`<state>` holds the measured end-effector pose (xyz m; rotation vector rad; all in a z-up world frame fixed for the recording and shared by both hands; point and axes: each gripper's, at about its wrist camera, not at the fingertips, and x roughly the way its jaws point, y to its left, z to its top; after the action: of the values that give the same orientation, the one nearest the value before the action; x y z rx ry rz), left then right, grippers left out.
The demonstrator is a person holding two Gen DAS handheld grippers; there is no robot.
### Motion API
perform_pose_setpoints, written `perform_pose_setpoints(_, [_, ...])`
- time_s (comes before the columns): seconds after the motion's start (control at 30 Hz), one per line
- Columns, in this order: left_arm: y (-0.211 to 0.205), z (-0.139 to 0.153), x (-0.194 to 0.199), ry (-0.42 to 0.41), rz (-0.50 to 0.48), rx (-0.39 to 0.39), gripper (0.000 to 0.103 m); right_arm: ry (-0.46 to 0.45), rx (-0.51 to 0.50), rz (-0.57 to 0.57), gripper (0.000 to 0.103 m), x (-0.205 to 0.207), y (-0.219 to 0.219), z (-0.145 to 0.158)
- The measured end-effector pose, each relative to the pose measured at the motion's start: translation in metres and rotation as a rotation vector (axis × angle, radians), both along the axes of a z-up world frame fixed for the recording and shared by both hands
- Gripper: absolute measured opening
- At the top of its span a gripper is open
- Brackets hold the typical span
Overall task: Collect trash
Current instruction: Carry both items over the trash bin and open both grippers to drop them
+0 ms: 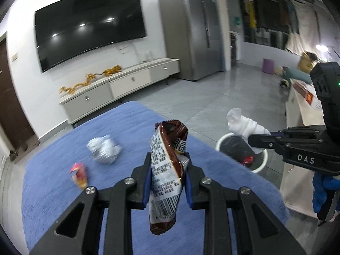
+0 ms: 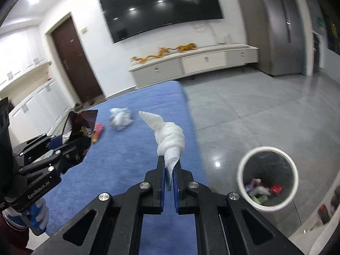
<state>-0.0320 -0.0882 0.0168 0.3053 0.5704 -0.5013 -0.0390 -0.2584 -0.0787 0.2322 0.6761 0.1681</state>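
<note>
While we look along the left gripper [image 1: 167, 170], its blue pads are clamped on a brown snack wrapper [image 1: 167, 161] that stands up between them, lifted clear of the blue table [image 1: 63, 170]. A crumpled silver wrapper [image 1: 104, 149] and a small red-and-yellow wrapper [image 1: 79, 174] lie on the cloth beyond. Off to the right, the right gripper [image 1: 258, 140] carries a twisted white tissue [image 1: 244, 125] above the white bin [image 1: 262, 165].

From the right wrist, we see that gripper [image 2: 169, 170] pinched tight on the tail of the tissue [image 2: 170, 137], which hangs over the table edge. The bin [image 2: 241, 178] sits on the floor to the lower right, already holding scraps. The left gripper [image 2: 74, 146] shows at the left with its wrapper [image 2: 79, 127].

We judge this the carry-to-bin step: next, bring each load over the rim and open the jaws, then come back for the two pieces left.
</note>
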Motion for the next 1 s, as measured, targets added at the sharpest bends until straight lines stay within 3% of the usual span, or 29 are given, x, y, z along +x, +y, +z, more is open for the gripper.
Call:
perform_pose_setpoints(0.53, [-0.16, -0.042, 0.034, 0.08, -0.234, 0.114, 0.024, 0.095, 0.111, -0.287, 0.006, -0.011, -0.14, -0.057])
perform_pose_setpoints(0.83, [-0.246, -0.083, 0.095, 0.242, -0.271, 0.145, 0.024, 0.196, 0.154, -0.394, 0.007, 0.017, -0.186, -0.091])
perform_pose_setpoints(1.0, [-0.285, -0.107, 0.12, 0.283, -0.267, 0.169, 0.025, 0.246, 0.167, -0.44, 0.007, 0.04, -0.204, -0.107])
